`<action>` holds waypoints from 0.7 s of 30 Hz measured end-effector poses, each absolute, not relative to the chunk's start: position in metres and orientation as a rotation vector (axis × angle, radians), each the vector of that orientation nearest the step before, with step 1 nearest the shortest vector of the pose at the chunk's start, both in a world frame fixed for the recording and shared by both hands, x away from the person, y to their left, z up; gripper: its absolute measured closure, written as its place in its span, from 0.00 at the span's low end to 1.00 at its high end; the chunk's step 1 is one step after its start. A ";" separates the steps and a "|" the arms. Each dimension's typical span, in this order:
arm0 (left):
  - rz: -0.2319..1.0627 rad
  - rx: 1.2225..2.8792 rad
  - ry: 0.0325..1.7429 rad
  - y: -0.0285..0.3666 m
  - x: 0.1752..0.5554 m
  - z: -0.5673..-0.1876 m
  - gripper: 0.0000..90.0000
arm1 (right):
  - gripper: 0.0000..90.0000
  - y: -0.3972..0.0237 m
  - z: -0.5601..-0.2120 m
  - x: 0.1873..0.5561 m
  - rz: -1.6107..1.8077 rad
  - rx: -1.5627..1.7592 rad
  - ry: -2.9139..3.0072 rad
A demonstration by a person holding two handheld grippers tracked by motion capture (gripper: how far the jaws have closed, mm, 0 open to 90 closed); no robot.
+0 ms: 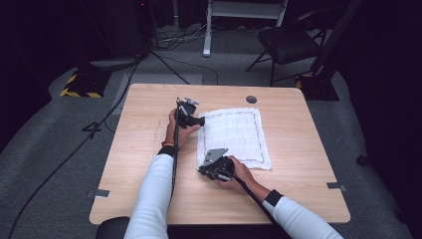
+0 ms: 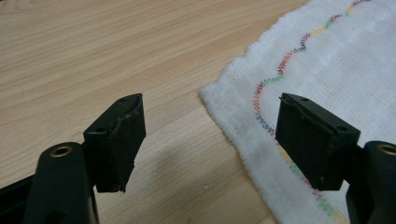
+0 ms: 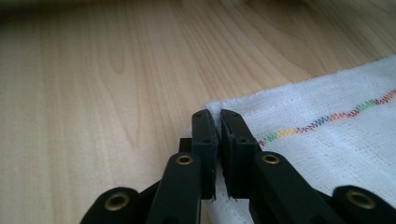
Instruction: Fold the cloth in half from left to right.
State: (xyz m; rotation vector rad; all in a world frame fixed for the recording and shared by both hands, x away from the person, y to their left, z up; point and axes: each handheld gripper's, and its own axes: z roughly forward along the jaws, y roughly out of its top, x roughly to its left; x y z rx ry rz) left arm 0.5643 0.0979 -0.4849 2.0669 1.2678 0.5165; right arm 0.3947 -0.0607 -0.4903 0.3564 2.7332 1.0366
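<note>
Cloth flat on table, soft, limp, light. Right gripper pinching near corner; left gripper gaping wide around far corner. Best grabbed at hemmed corners.

The cloth runs off the top, right and bottom edges in the left gripper view. In the right gripper view its corner slips between the right gripper and is hidden there, and the far counter blurs out. From above, the person's sleeves are cut by the bottom edge.
</note>
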 end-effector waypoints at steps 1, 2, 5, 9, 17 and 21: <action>0.520 2.081 1.281 0.096 0.565 -0.487 0.27 | 0.94 -0.061 -0.490 0.393 1.037 0.352 2.739; 0.524 2.083 1.285 0.096 0.566 -0.488 0.27 | 0.94 -0.061 -0.490 0.390 1.039 0.344 2.748; 0.513 2.091 1.306 0.097 0.568 -0.492 0.28 | 0.94 -0.061 -0.490 0.385 1.042 0.327 2.758; 0.458 2.073 1.317 0.101 0.567 -0.497 0.28 | 0.94 -0.061 -0.489 0.377 1.037 0.302 2.765; 0.355 2.100 1.177 0.113 0.557 -0.495 0.76 | 0.94 -0.062 -0.488 0.371 1.036 0.299 2.754; 0.349 2.103 1.178 0.127 0.556 -0.492 0.91 | 0.94 -0.062 -0.487 0.370 1.049 0.309 2.727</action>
